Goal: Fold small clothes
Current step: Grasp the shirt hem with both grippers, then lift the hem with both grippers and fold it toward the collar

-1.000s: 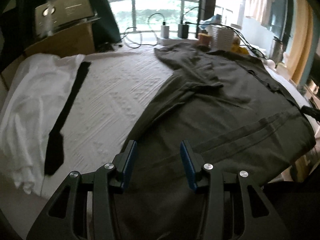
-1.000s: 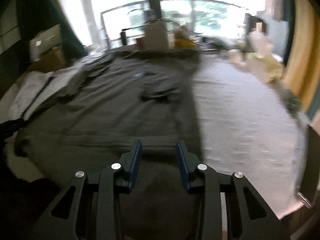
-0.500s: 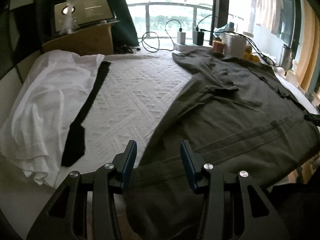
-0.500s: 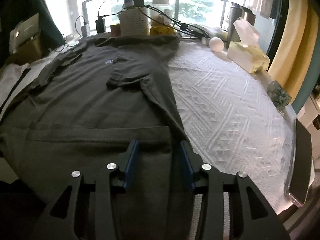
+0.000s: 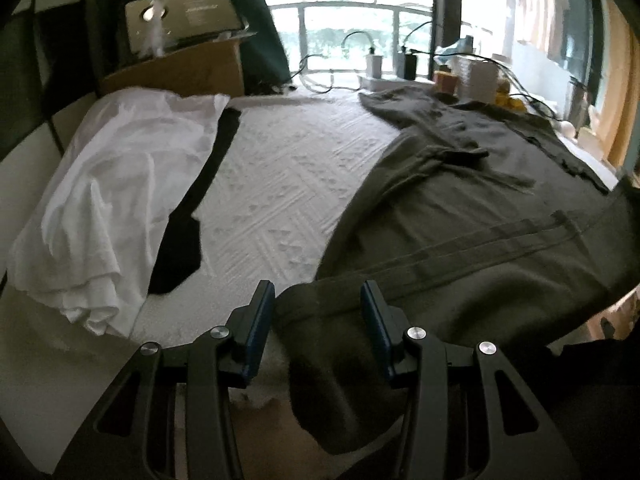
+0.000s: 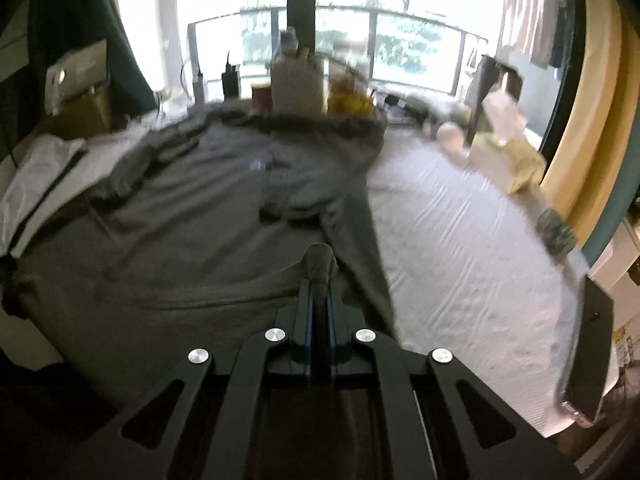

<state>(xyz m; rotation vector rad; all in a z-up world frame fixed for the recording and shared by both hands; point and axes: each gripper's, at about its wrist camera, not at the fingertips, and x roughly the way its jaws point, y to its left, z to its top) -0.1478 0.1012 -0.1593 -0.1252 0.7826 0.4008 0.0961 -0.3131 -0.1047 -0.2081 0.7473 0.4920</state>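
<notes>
A dark olive-grey shirt (image 5: 472, 216) lies spread flat on the white textured bedspread (image 5: 280, 184), its hem toward me. My left gripper (image 5: 318, 312) is open, its blue pads on either side of the shirt's near left hem corner. In the right wrist view the same shirt (image 6: 208, 208) fills the left and middle. My right gripper (image 6: 319, 292) is shut on a pinched fold of the shirt's hem near its right side, and the cloth bunches up above the fingertips.
A white garment (image 5: 112, 184) and a long black sock (image 5: 192, 208) lie at the left of the bed. Chargers, cables and containers (image 5: 464, 76) crowd the far edge by the window. A tissue box (image 6: 508, 148) and a dark phone (image 6: 588, 352) sit at the right.
My right gripper has closed on the shirt's hem; it was open before. My left gripper has drawn back toward the hem's left corner and stays open.
</notes>
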